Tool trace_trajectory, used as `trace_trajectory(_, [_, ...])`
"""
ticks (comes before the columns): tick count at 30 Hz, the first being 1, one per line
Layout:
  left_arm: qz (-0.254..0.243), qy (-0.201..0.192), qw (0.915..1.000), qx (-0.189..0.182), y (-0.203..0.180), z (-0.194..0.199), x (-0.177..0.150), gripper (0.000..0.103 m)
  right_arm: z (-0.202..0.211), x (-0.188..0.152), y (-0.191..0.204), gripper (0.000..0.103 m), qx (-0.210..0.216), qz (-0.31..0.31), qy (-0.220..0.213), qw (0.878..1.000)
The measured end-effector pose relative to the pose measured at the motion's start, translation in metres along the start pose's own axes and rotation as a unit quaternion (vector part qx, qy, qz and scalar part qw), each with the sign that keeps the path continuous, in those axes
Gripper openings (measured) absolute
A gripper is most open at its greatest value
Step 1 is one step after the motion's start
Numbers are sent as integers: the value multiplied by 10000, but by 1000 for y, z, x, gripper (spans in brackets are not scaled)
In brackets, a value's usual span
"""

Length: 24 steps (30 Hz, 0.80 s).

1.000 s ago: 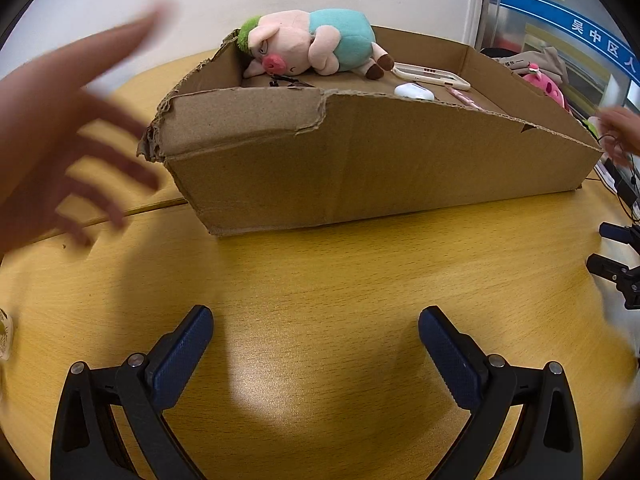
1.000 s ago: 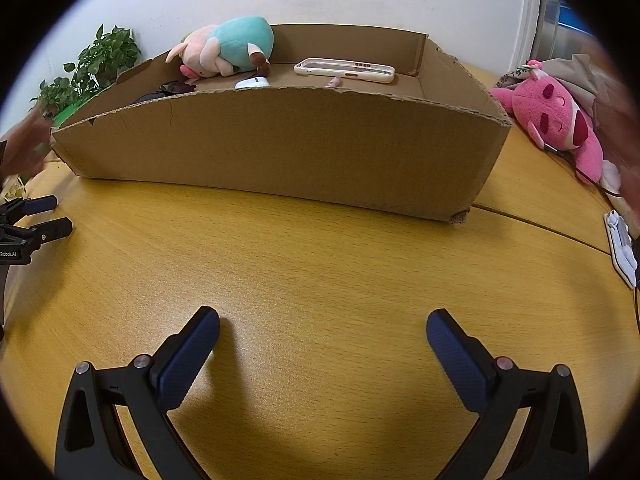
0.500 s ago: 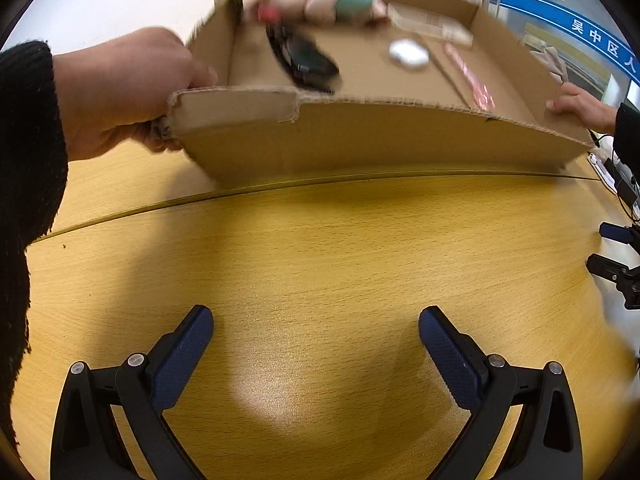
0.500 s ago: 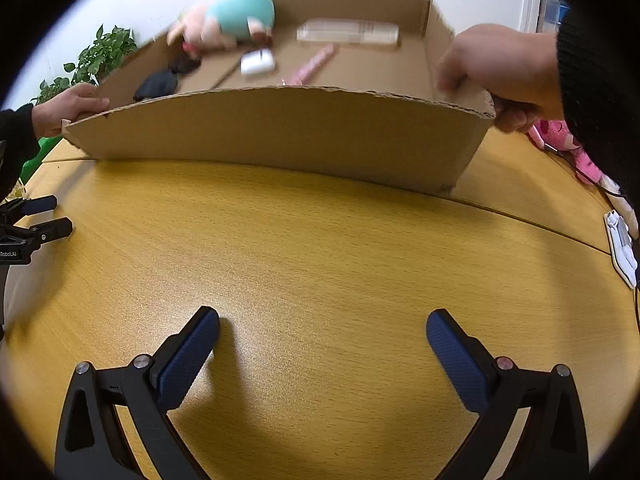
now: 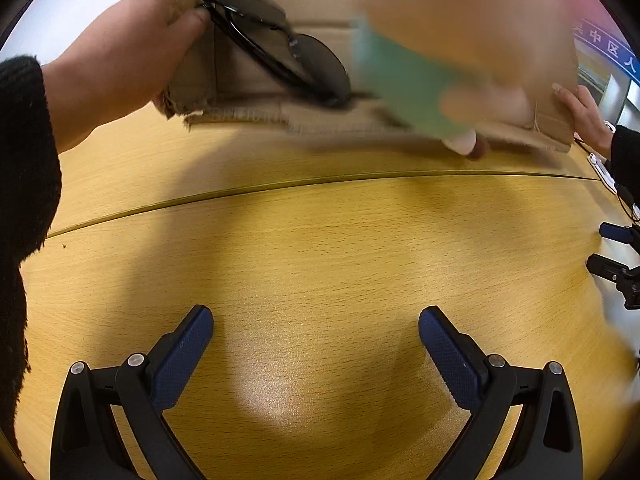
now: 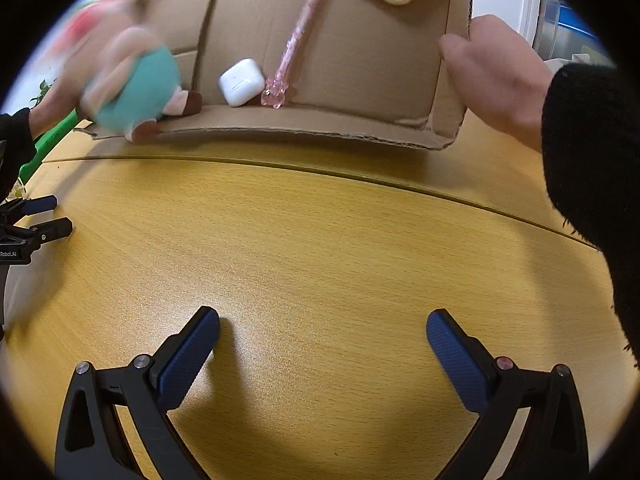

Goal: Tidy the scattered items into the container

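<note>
Mostly blurred, the plush toy (image 6: pixel 132 84) spills from the tilted cardboard box (image 6: pixel 360 52).

On the blue sign (image 5: pixel 610 50) at the far right of my left view I read the white Chinese characters 中, 区 and 人. On my left claw's black body (image 6: pixel 12 254), at the edge of my right view, "Robot.AI" is printed in white.

A yellow wood-grain table (image 6: pixel 320 248) fills both views, crossed by a thin dark seam. In the right wrist view, green plant leaves (image 6: pixel 40 94) show at nine o'clock. In the left wrist view, a blue sign with white characters (image 5: pixel 610 46) sits at two o'clock.
</note>
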<state>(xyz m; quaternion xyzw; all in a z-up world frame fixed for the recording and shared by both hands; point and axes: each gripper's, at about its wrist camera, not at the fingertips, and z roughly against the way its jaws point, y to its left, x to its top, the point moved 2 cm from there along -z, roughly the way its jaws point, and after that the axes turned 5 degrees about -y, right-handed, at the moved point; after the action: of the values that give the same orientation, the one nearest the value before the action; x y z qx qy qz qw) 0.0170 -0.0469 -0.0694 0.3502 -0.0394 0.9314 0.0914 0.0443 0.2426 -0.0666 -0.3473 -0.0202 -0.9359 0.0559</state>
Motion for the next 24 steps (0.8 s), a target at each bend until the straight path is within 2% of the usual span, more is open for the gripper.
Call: trace_trajectory(24, [-20, 2, 10000, -20, -1, -2, 0, 103, 0, 0, 1, 103, 1, -5, -1, 10000])
